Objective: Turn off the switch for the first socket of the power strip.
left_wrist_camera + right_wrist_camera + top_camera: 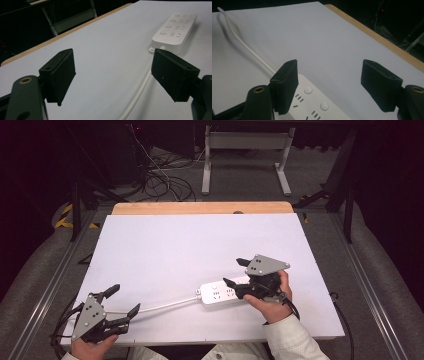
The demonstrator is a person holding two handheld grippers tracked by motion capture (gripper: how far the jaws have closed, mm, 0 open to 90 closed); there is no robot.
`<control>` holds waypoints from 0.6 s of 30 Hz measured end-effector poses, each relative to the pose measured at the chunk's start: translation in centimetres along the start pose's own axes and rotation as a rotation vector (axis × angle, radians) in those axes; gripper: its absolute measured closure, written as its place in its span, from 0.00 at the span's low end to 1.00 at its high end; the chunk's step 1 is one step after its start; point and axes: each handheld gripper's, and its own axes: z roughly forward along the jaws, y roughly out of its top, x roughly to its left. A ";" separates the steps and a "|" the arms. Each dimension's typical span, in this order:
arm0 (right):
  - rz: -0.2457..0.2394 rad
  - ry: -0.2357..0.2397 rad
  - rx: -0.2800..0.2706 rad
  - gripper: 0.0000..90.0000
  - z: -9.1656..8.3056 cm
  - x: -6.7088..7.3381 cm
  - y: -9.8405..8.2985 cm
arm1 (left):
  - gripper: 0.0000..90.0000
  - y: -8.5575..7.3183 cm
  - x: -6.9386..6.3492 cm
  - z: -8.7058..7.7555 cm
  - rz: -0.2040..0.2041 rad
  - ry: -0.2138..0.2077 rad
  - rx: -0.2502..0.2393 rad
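Observation:
A white power strip [220,292] lies flat on the white table [190,245], right of centre near the front. Its white cable [160,307] trails left toward the front edge. My right gripper [234,271] hovers at the strip's right end, open, pointing left. In the right gripper view the strip [312,105] sits under the left jaw of that gripper [329,85], and no pad presses on it. My left gripper [125,300] is open at the front left corner. The left gripper view has the gripper [112,75] straddling the cable [137,95], with the strip [175,28] farther off.
A bare wooden strip [200,208] runs along the table's far edge. Beyond it stand a white metal frame [245,150] and tangled floor cables [160,175]. Grey rails flank the table on both sides.

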 end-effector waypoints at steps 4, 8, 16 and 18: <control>0.004 -0.013 -0.015 0.33 -0.8 -0.4 -0.5 | 0.22 0.0 0.0 0.0 0.000 0.000 -0.001; -0.002 -0.030 -0.040 0.33 -2.0 -1.1 -1.6 | 0.22 0.0 -0.1 0.0 -0.009 -0.001 -0.002; 0.015 -0.054 -0.085 0.32 -3.4 -1.8 -3.4 | 0.22 0.0 -0.1 0.0 -0.007 0.000 -0.003; 0.020 -0.058 -0.090 0.31 -3.7 -1.8 -4.2 | 0.22 0.0 -0.1 0.0 -0.006 0.000 -0.005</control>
